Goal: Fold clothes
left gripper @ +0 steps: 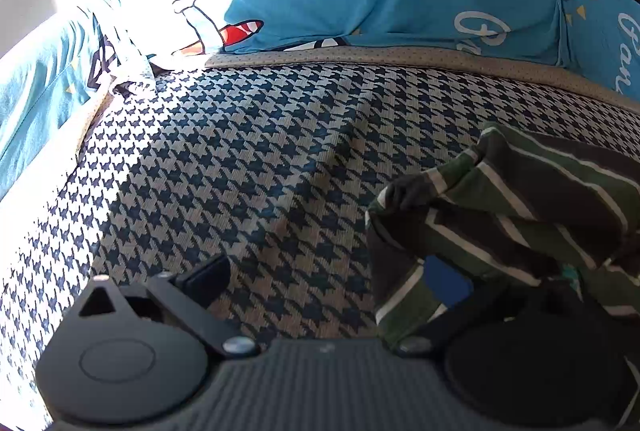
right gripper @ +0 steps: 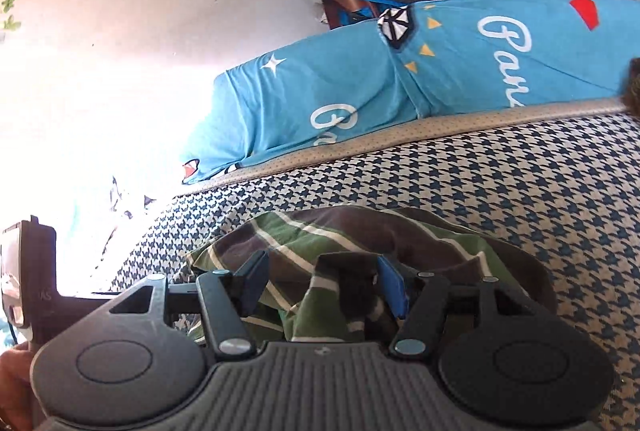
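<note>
Left wrist view: the green, brown and white striped knit garment (left gripper: 520, 207) runs off the right edge and covers the left claw's (left gripper: 332, 281) right finger except its blue pad. Sun glare washes out the blue printed bedsheet (left gripper: 36, 99) at upper left. Right wrist view: the striped garment's near part is hidden behind the right claw (right gripper: 322, 289).

Blue bedsheet (right gripper: 500, 63) — white script lettering, partly cut off, reads "Pan"; second print lower left too folded to read. No other legible text.
</note>
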`<state>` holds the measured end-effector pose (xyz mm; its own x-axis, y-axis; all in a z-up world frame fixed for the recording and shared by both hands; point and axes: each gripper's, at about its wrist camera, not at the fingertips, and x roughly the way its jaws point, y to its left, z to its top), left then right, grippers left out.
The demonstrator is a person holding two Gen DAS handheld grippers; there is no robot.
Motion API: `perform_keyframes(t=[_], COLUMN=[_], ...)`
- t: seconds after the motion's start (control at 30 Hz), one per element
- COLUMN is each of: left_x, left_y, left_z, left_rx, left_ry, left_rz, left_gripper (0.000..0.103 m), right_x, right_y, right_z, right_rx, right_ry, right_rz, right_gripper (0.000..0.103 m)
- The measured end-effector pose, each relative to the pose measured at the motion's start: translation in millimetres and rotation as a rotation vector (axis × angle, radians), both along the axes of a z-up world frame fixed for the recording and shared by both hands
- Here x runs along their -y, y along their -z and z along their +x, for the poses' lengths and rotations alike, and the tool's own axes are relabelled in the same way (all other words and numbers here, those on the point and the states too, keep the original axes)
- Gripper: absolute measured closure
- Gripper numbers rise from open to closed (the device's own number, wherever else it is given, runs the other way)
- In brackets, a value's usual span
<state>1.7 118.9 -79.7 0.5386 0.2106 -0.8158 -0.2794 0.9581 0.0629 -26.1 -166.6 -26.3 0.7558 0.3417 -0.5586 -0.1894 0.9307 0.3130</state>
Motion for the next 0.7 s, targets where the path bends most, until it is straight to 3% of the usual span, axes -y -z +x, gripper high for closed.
perform_keyframes(t=[0.37, 0.57, 0.7], left_x=[-27, -38, -45], left_y=[-4, -6, -7], left_z=[2, 3, 3], left_rx=[-0.001, -0.007, -0.006], left_ry=[-0.123, -0.173, -0.202], left_rz=[-0.052, -0.066, -0.084], left_gripper=[0.0, 0.0, 0.0], right_x=[-73, -111, -124], right_y=[9, 32, 45], right_z=[10, 23, 33], right_rx=[0.12, 0.131, 0.123], right_ry=[-0.215, -0.284, -0.294], right_rz=[-0.153, -0.315, -0.368], right_gripper=[0.044, 0.044, 0.044])
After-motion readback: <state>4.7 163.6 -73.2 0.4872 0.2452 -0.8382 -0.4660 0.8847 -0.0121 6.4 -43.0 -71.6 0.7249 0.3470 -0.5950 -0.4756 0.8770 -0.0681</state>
